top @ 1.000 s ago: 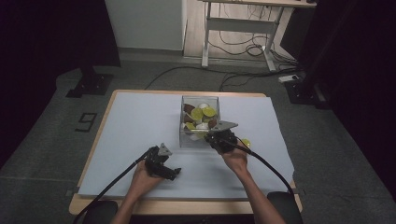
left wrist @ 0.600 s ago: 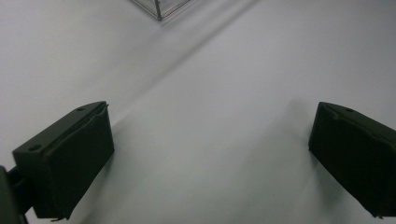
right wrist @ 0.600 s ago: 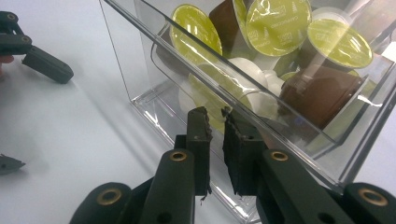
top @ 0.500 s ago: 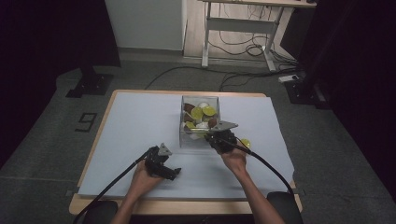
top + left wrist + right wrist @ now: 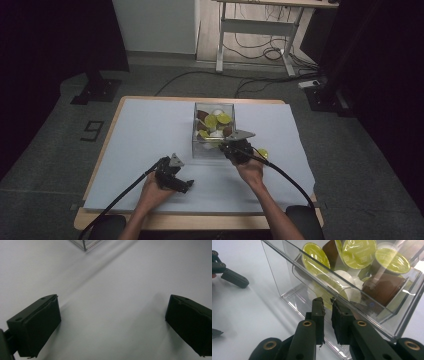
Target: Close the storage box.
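Nothing has shifted over the last second: your right gripper [image 5: 326, 302] remains nearly closed on the near wall of the clear box [image 5: 200, 150] holding the coffee capsules [image 5: 358, 252] at mid-table, while your left gripper [image 5: 172, 176] rests wide apart, empty, alongside.

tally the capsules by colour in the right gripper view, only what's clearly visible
Green-lidded capsules: 3
Brown capsules: 2
White capsules: 1
Total: 6 clearly countable, all inside the clear box; more lie behind and blur through the wall, so the true count may be higher.
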